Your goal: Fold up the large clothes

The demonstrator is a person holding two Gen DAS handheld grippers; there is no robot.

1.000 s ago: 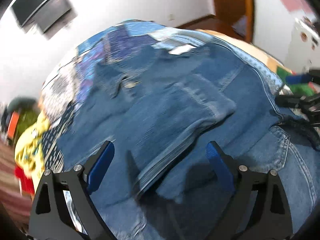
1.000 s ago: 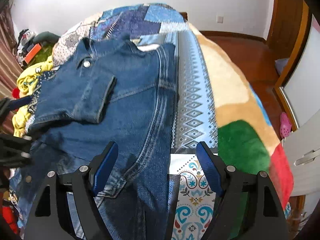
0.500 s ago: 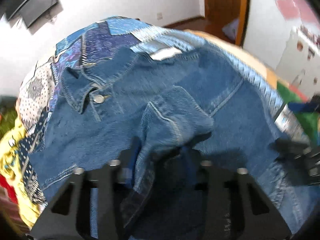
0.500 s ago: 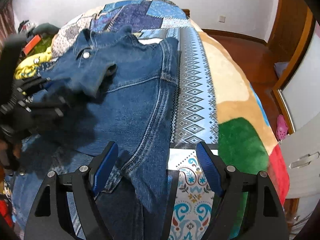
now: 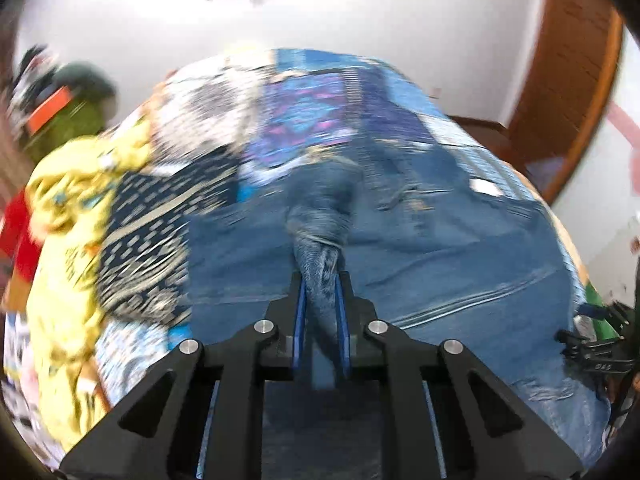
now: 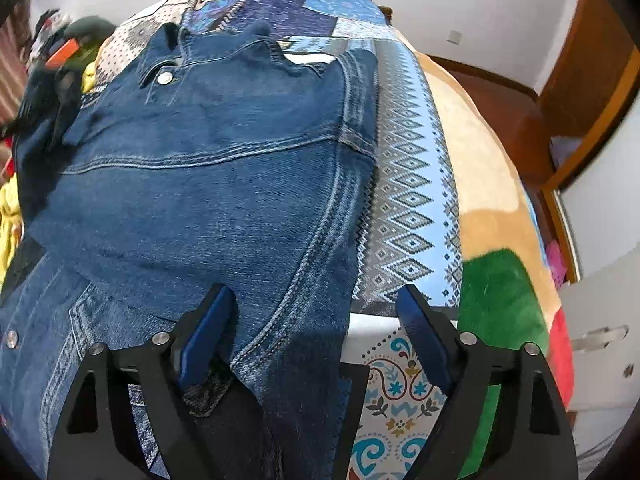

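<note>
A blue denim jacket (image 6: 224,168) lies spread on the patchwork bed cover (image 6: 412,200), collar and metal button at the far end. My left gripper (image 5: 320,300) is shut on the jacket's sleeve (image 5: 320,240), which stretches taut away from the blue pads; this view is blurred. My right gripper (image 6: 316,320) is open, its blue pads either side of the jacket's right seam and hem near the bed's near edge. The right gripper also shows at the right edge of the left wrist view (image 5: 596,348).
A pile of yellow and red clothes (image 5: 68,240) lies at the bed's left side. A green bag with an orange strap (image 5: 76,112) sits beyond it. A wooden door (image 6: 592,72) and white cabinet (image 6: 600,320) stand to the right.
My left gripper closed on the folded-over sleeve and pulled it out to the left, off the jacket's body. The right gripper stayed open over the hem.
</note>
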